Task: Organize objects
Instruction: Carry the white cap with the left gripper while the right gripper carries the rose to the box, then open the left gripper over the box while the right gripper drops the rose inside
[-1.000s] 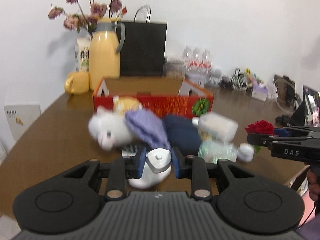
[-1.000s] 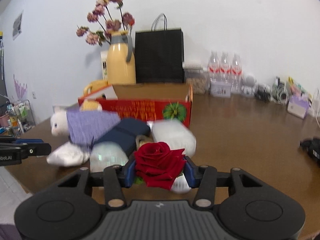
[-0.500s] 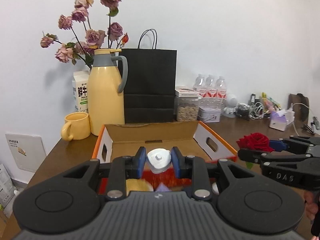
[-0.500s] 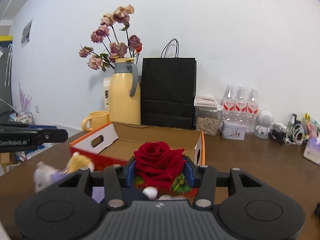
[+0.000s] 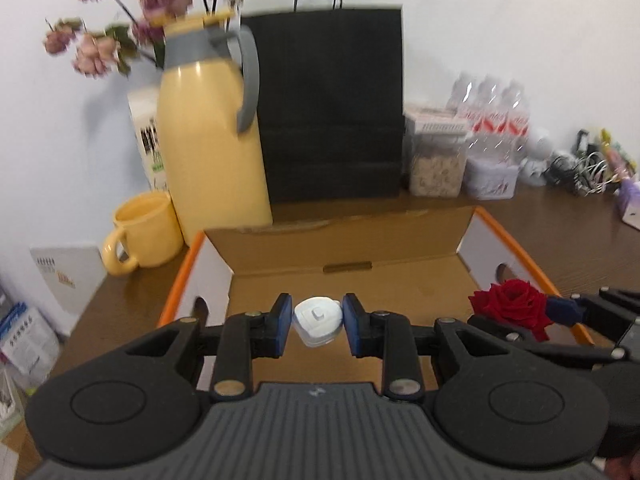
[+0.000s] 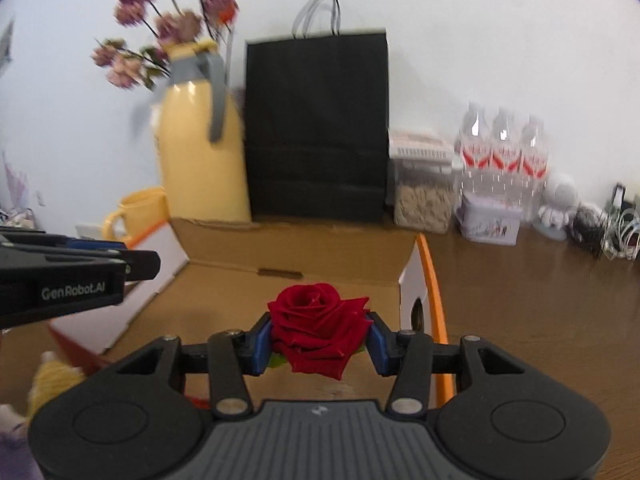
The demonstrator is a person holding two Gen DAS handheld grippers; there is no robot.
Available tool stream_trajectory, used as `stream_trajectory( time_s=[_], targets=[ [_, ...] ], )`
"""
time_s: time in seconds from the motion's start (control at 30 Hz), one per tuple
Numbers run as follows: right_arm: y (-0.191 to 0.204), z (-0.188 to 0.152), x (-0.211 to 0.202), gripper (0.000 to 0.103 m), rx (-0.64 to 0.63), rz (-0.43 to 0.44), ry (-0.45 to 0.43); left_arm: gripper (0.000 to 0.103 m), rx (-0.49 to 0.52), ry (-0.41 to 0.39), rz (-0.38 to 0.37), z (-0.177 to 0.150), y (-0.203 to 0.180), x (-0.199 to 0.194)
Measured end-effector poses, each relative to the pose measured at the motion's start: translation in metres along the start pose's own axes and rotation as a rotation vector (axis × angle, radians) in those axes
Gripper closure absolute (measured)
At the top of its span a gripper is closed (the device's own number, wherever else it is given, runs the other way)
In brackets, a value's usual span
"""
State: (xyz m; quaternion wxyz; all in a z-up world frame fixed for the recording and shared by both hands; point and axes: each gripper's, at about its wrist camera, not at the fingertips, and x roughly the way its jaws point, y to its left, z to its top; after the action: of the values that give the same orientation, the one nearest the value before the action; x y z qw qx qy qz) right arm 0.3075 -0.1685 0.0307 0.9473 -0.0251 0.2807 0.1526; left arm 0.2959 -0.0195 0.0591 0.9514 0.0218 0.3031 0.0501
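My left gripper is shut on a small white capped object, held over the open cardboard box with orange-edged white flaps. My right gripper is shut on a red rose, also above the box's brown inside. In the left wrist view the rose and the right gripper sit at the right, over the box's right flap. The left gripper's black body enters the right wrist view from the left.
Behind the box stand a yellow thermos jug with dried flowers, a yellow mug, a black paper bag, a grain jar and water bottles. A yellow plush piece lies at the box's front left.
Both grippers have moved forward from the pile of toys and bottles to above the open box, each keeping its object. The pile has dropped out of view.
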Motion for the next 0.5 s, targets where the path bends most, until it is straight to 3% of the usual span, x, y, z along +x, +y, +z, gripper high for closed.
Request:
stream_trajectory(
  time_s=[0.1, 0.2, 0.33, 0.43, 0.5],
  targets=[
    [-0.001, -0.003, 0.018, 0.057, 0.001, -0.012, 0.039, 0.075, 0.019, 0.055, 0.067, 0.0, -0.006, 0.018],
    [-0.004, -0.007, 0.027, 0.056, 0.033, 0.009, 0.076, 0.074, 0.018, 0.091, 0.056, -0.006, -0.008, 0.029],
    [0.002, -0.007, 0.025, 0.051, -0.002, -0.003, 0.062, 0.07, 0.026, 0.105, 0.062, -0.01, -0.008, 0.036],
    [0.003, -0.008, 0.024, 0.041, -0.007, -0.005, 0.066, 0.046, 0.007, 0.098, 0.056, -0.01, -0.004, 0.033],
    [0.003, -0.009, 0.021, 0.028, -0.007, -0.009, 0.06, 0.014, -0.006, 0.071, 0.054, -0.01, -0.001, 0.028]
  ],
)
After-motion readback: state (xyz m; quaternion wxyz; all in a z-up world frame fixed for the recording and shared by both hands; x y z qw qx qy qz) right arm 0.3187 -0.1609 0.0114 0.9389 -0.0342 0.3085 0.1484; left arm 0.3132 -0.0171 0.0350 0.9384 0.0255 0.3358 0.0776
